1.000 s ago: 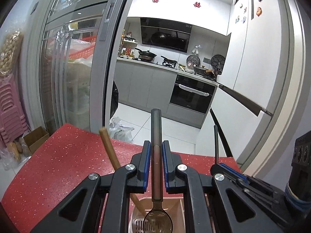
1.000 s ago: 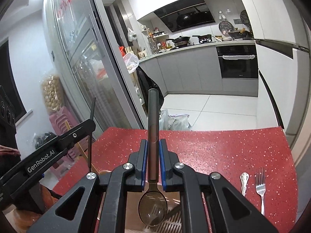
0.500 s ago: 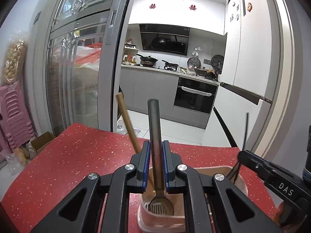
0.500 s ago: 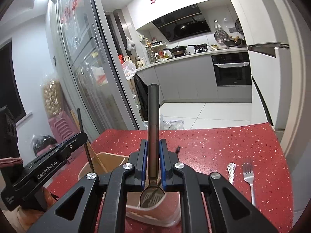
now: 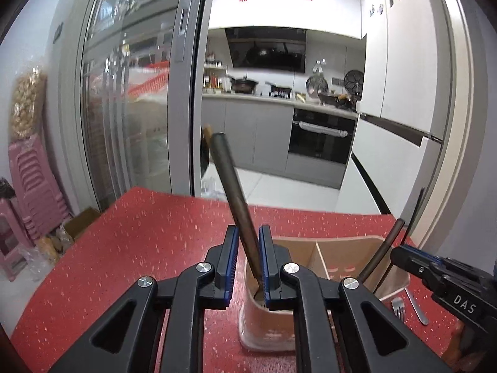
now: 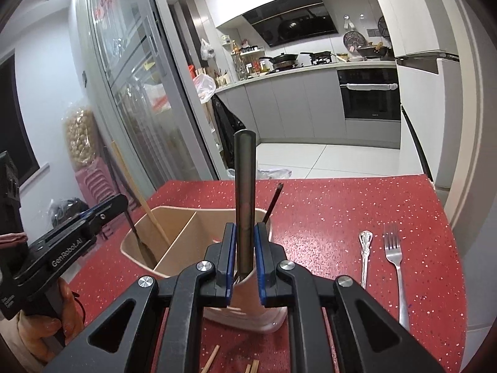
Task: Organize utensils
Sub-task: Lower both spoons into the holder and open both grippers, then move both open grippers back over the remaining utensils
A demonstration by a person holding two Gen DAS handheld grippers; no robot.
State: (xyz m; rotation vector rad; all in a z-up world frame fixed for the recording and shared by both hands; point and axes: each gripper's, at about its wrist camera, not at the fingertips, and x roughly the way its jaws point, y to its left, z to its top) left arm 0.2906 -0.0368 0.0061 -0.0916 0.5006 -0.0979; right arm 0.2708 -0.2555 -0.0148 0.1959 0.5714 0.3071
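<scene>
A beige two-compartment utensil holder stands on the red speckled table. My left gripper is shut on a dark-handled slotted spoon. Its handle leans left, wedged across the pads, and its bowl is down in the holder's left compartment. My right gripper is shut on a dark-handled spoon that stands upright, its bowl inside the right compartment. A wooden stick leans in the left compartment and a thin dark stick in the right one.
A silver fork and a silver spoon lie on the table right of the holder. Short wooden sticks lie near the front edge. A person's hand holds the left gripper. Glass doors and a kitchen lie beyond.
Both grippers have come down and drawn back, and both spoon bowls have sunk into the holder. The left spoon's handle has tipped from upright to leaning left.
</scene>
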